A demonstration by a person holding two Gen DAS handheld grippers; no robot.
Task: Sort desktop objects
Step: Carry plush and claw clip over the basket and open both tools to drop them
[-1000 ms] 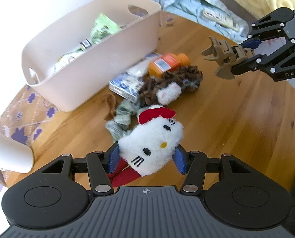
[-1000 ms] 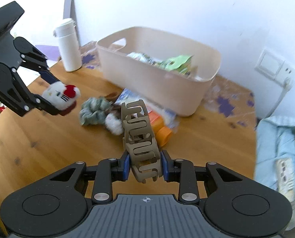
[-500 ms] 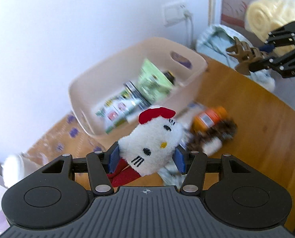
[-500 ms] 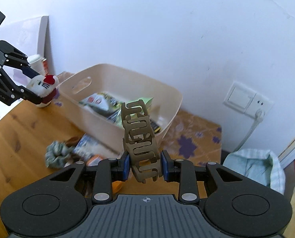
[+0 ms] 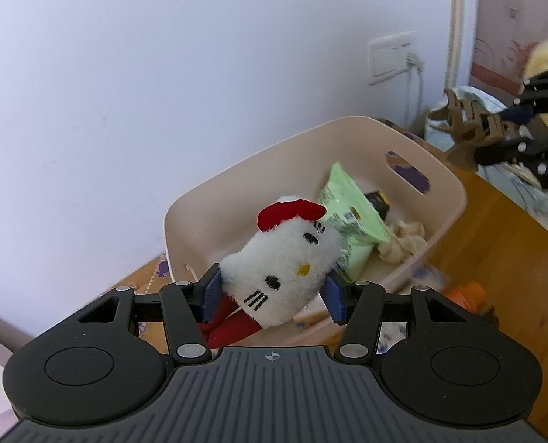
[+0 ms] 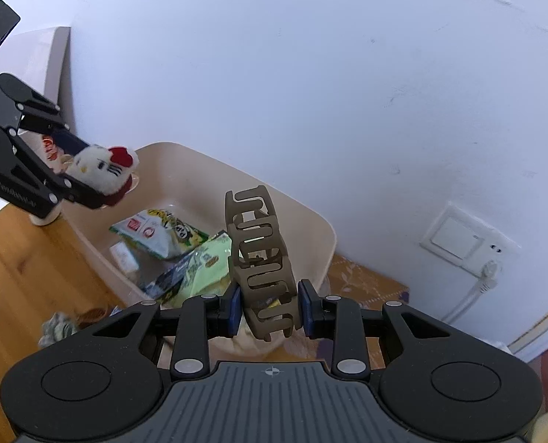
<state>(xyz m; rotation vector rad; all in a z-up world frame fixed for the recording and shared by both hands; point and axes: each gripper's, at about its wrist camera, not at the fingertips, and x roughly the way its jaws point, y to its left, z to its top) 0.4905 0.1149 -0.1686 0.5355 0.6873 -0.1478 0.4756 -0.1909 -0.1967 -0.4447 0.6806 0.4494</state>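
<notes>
My left gripper [image 5: 272, 295] is shut on a white plush cat toy [image 5: 285, 265] with a red bow, held above the near end of the cream storage bin [image 5: 447, 199]. In the right wrist view the same plush cat toy [image 6: 102, 171] hangs over the bin's left end. My right gripper [image 6: 272, 308] is shut on a brown hair claw clip [image 6: 261, 258], raised over the right end of the cream storage bin [image 6: 325, 236]. That clip [image 5: 469, 125] shows at the right of the left wrist view, beyond the bin's far end.
The bin holds a green packet [image 5: 351, 217], snack bags [image 6: 155, 230] and a cream scrunchie [image 5: 403, 243]. On the wooden table [image 5: 502, 254] beside it lie an orange bottle [image 5: 469, 293] and a grey-green scrunchie [image 6: 58, 328]. A wall socket [image 6: 465, 240] sits behind.
Both grippers rose from the table's pile and travelled toward the bin, carrying the plush and the clip; they now hang over it. Neither grip has changed.
</notes>
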